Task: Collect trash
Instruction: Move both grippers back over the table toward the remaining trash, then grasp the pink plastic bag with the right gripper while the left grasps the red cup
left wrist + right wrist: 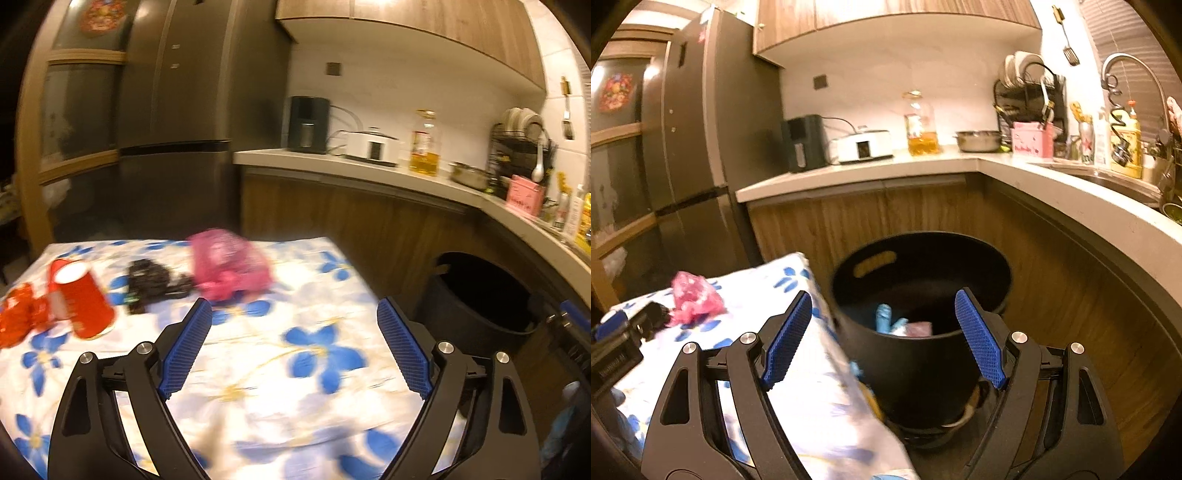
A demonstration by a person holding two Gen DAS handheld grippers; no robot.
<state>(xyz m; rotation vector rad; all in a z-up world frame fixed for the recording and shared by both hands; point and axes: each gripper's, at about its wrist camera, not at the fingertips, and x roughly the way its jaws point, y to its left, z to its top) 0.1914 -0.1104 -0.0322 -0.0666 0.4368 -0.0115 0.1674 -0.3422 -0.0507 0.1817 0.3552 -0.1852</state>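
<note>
1. Our left gripper [293,314] hangs over the floral blue-and-white tablecloth [258,369], jaws spread wide, nothing between the pads.
2. Our right gripper [882,308] sits over the round black plastic bin [923,369] beside the table edge, jaws wide too, nothing held.
3. The bin already holds a light-blue crumpled piece [886,319] and a pale pinkish scrap [919,328]; we can't tell what they are.
4. Trash left on the cloth: a crumpled pink plastic bag [231,264], a black crinkled wad [151,286], a red paper cup lying on its side [83,299], and a red crumpled wrapper [18,319] at the far left.
5. We judge the pink bag nearest the left jaws, ahead and slightly left. It looks light, soft and slippery, so it will collapse under the pads; we pinch a bunched fold low down, not a loose flap.
6. The cup looks light and thin-walled and may roll; we'd grip across the rim gently to avoid crushing or squirting it out.
7. The black wad is blurred; it looks soft and light.
</note>
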